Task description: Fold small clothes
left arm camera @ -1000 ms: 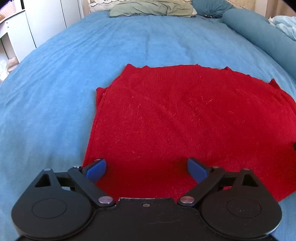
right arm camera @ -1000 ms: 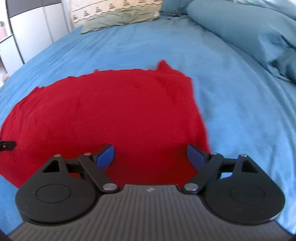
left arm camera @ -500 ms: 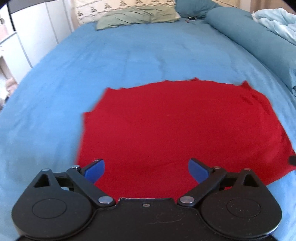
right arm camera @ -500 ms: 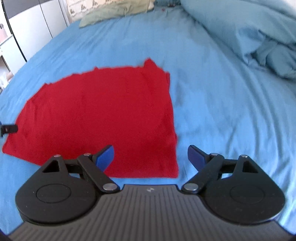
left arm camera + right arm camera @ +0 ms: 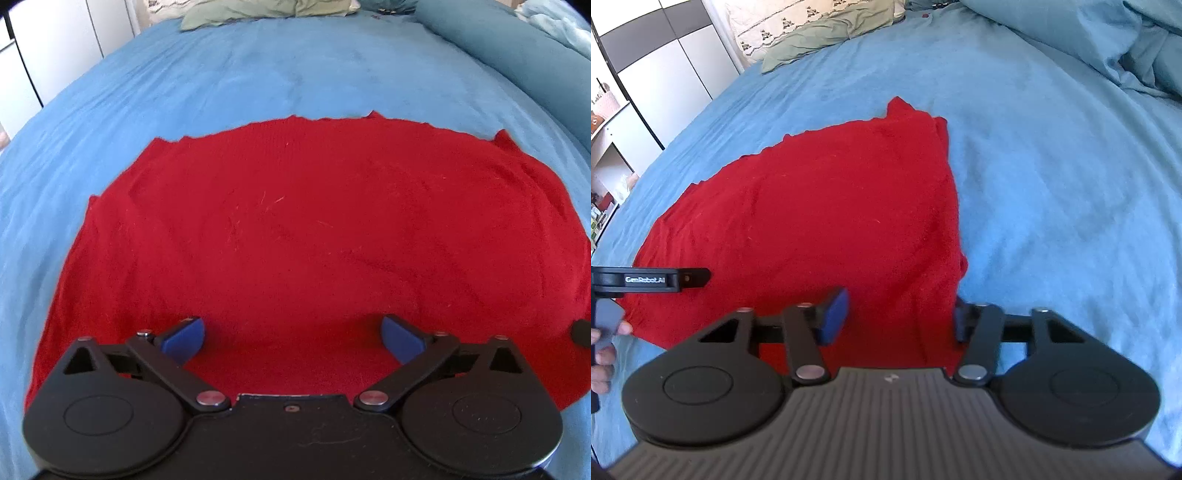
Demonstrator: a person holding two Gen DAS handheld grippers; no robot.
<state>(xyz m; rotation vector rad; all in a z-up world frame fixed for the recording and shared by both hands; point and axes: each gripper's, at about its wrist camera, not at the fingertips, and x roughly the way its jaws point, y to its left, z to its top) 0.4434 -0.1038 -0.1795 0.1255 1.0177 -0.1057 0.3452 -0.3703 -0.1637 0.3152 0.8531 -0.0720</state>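
Left wrist view: red knit garment (image 5: 314, 240) lies flat on the blue bedsheet (image 5: 258, 74), spread wide, w/ its near hem under the left claw (image 5: 291, 338). Claw is spread wide open, blue pads (image 5: 183, 339) empty, hovering above the near edge. Green pillow (image 5: 266, 9) at the far end, teal bolster (image 5: 517, 55) far right. Vs 0.5 s ago the cloth fills more of the frame, so the claw has come lower and closer to the hem.

Right wrist view: same garment (image 5: 812, 221), its right edge running near-to-far just inside the right claw (image 5: 899, 317). Claw is open, nothing gripped; left pad (image 5: 833, 315) over cloth, right pad at the cloth's edge. The left claw's body (image 5: 650, 279) shows at the left, near the garment's near left corner. Rumpled blue duvet (image 5: 1126, 37) far right. Vs 0.5 s ago this claw has shifted in over the near right corner and tilted.

Handling, prob.: light, soft, limp knit, no stiffness, slightly fuzzy so it should grip OK but will stretch and sag. Best hold: near hem corners, one per claw, pinching all layers together.
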